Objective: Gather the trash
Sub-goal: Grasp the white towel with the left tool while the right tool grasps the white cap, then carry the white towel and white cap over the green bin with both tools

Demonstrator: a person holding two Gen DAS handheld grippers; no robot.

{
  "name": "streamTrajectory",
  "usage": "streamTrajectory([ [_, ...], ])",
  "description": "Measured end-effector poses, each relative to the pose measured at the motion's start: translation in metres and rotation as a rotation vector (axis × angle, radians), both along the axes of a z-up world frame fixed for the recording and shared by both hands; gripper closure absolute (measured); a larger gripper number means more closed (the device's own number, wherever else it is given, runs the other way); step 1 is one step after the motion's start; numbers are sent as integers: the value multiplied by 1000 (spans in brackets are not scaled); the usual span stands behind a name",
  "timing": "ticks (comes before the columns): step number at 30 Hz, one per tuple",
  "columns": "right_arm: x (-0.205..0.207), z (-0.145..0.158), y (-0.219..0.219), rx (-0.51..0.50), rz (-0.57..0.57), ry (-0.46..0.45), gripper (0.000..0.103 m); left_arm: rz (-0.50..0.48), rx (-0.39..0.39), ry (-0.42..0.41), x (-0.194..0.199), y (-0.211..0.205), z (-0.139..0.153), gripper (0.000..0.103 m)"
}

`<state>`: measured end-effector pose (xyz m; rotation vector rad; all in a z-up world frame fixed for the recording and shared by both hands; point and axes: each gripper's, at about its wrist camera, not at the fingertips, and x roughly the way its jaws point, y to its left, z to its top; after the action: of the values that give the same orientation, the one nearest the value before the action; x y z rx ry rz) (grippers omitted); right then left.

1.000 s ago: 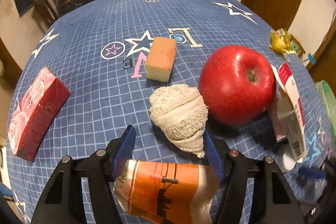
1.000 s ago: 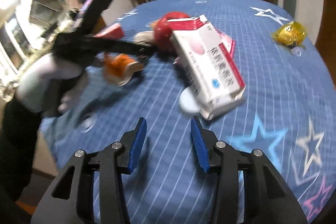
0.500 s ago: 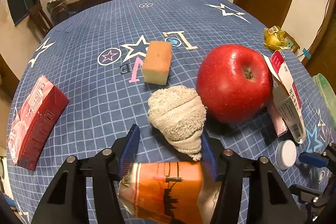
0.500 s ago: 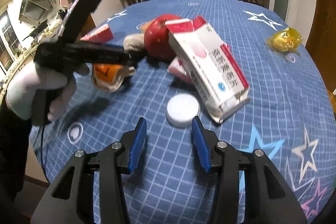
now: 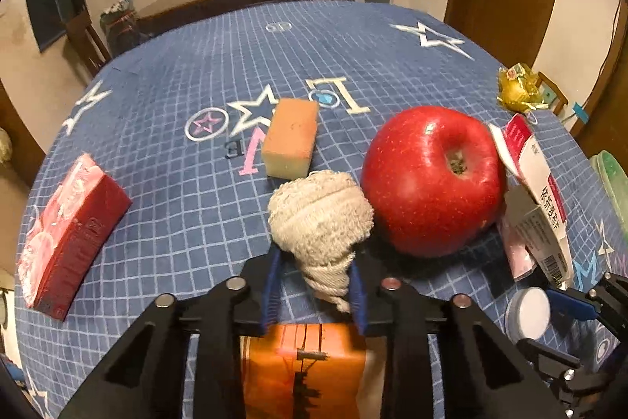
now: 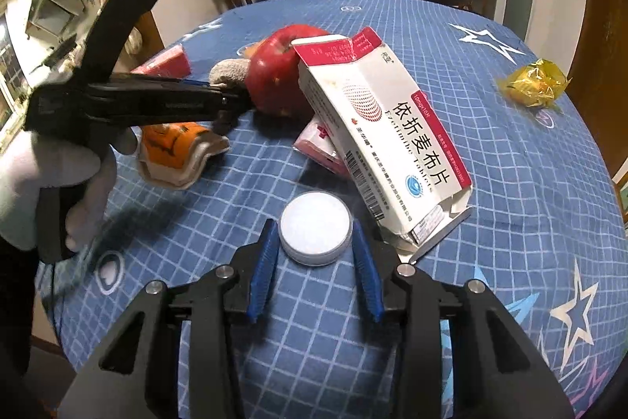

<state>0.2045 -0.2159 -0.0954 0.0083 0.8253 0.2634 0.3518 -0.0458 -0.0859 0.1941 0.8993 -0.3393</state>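
A cream twisted cloth [image 5: 320, 211] lies beside a red apple [image 5: 431, 179]. My left gripper [image 5: 315, 256] has the cloth's tail between its blue fingers; the jaws are closing, and a strip of tablecloth still shows at the left pad. Beneath it lies a crumpled orange paper cup [image 5: 302, 368], also seen under the left gripper [image 6: 231, 97] as the orange cup [image 6: 172, 152]. My right gripper [image 6: 314, 228] is closing around a white round lid [image 6: 315, 234], its tips flanking the rim. A white-and-red medicine box [image 6: 384, 140] leans on the apple [image 6: 274, 73].
On the blue star-patterned tablecloth [image 5: 176, 203] are an orange sponge [image 5: 290, 138], a red carton [image 5: 66, 234] at the left, a yellow wrapper [image 6: 533, 83] at the far right and a pink packet [image 6: 320, 148] under the medicine box. A white-gloved hand [image 6: 47, 175] holds the left gripper.
The left jaws have narrowed around the cloth's tail. The right gripper has come forward so that the white lid now sits between its tips, and its jaws have narrowed a little.
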Motion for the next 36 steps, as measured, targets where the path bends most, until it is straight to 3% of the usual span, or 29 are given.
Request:
streamTrajectory([
  [5, -27, 14, 0, 10, 1, -69, 66, 18, -31, -98, -32, 7, 21, 73],
  [11, -61, 35, -14, 19, -31, -157, 66, 17, -98, -211, -97, 11, 46, 73],
  [19, -97, 67, -31, 10, -78, -284, 66, 7, -159, -318, -172, -8, 64, 73],
  [27, -112, 85, -65, 21, -140, -354, 66, -76, -200, -365, -216, -49, 83, 73],
  [36, -134, 104, -106, 0, -219, -405, 66, -146, -239, -393, -234, -97, 105, 73],
])
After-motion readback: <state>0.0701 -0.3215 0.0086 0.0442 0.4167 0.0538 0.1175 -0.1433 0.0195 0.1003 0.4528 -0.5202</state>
